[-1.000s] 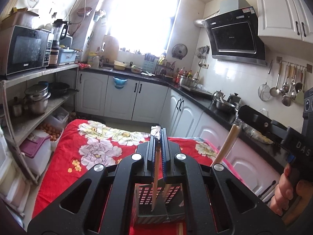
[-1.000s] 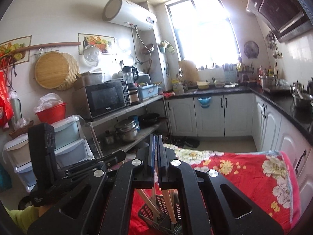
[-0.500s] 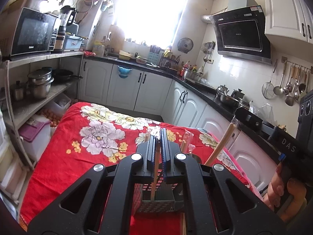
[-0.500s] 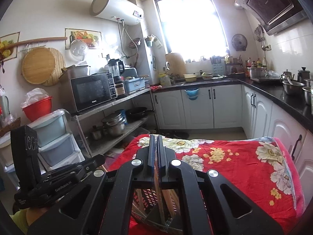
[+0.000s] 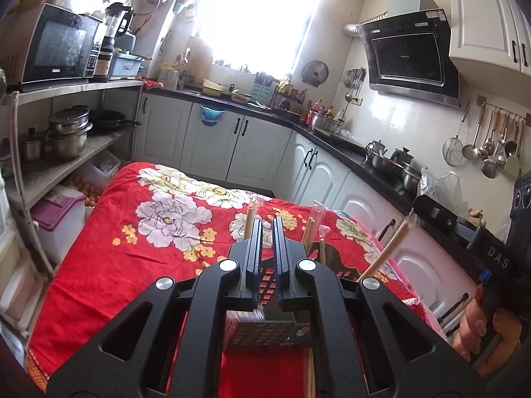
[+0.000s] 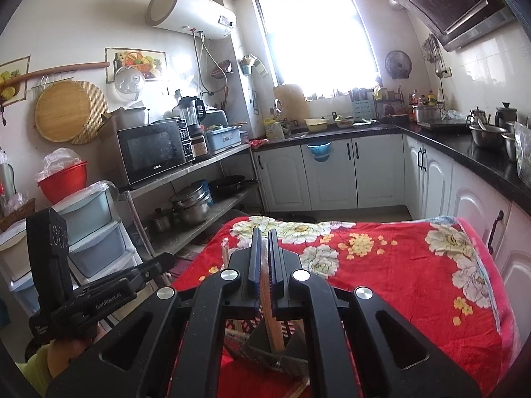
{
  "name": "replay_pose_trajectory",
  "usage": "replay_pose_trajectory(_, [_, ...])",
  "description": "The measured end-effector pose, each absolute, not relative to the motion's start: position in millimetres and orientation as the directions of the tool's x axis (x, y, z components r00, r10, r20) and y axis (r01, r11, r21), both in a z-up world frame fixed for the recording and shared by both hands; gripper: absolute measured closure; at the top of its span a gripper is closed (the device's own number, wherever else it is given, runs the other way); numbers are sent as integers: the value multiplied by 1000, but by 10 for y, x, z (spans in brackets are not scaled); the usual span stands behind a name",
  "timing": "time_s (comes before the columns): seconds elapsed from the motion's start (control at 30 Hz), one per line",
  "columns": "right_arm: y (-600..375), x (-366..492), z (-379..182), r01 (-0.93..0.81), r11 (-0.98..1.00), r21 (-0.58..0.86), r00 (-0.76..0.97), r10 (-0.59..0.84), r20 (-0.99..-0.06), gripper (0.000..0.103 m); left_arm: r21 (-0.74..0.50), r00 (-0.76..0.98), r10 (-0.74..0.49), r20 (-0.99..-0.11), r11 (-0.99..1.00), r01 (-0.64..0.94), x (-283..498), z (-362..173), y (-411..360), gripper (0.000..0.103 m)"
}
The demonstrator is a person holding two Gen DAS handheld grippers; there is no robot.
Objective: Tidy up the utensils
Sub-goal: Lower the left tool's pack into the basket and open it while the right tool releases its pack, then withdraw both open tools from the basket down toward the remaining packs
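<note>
a: two grippers over one basket, that's your picture. your left gripper [image 5: 267,232] hangs above the grey mesh basket [image 5: 262,331], its jaws standing a little apart with nothing between them.

b: and my right one?

a: your right gripper [image 6: 264,242] has its jaws drawn close around a wooden chopstick [image 6: 270,311]. the stick runs down between them into the basket [image 6: 265,351], which shows below that gripper in the right view too.

b: where does the basket sit?

a: on the red flowered cloth [image 5: 139,252] that covers the table, near the edge closest to you. in the left view several wrapped chopsticks [image 5: 312,229] stand up out of it, tilted, just past your left fingers [image 5: 255,252]. one more stick [image 5: 388,248] leans off to the right, toward your right hand [image 5: 481,328].

b: anything beside the basket?

a: a flat wooden strip lies on the cloth just right of it, partly hidden by the gripper body, so i cannot tell what it is. beyond the table you face white cupboards [image 5: 212,139] under a black counter, and a microwave [image 6: 152,156] on the metal shelf to your left.
</note>
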State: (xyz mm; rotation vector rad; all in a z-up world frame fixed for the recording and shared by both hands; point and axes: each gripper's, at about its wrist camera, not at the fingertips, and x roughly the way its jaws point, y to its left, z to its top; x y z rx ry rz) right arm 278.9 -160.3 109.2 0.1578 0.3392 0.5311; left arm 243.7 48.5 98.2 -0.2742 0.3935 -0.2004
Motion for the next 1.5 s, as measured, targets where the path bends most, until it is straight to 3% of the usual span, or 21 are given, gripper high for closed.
replay_pose_trajectory(0.13, [-1645,2727,1042,-461,855,240,809,515,-283,96,-305,904,-243,-352,943,135,2381,963,505,100])
replay_pose_trajectory(0.23, [-1684,2681,1009,-452,858,243,810,509,-291,85,-319,904,-244,-351,939,130,2318,949,534,93])
replay_pose_trajectory(0.33, [-1712,2625,969,-450,860,243,808,507,-299,83,-329,903,-246,-352,936,127,2250,932,560,89])
replay_pose_trajectory(0.47, [-1754,2549,916,-446,860,248,804,507,-310,69,-336,896,-259,-360,932,134,2176,914,578,77])
replay_pose_trajectory(0.6, [-1759,2490,858,-442,863,245,800,502,-328,62,-343,897,-266,-352,929,141,2075,923,580,65])
replay_pose_trajectory(0.87, [-1787,2351,758,-442,862,249,789,505,-350,47,-338,898,-266,-351,930,143,1886,910,527,55])
replay_pose_trajectory(1.33, [-1834,2124,620,-445,859,253,775,511,-372,37,-349,889,-268,-373,927,133,1717,797,525,44])
replay_pose_trajectory(1.5, [-1837,2044,596,-445,860,251,773,510,-377,34,-350,886,-268,-378,928,131,1664,756,538,33])
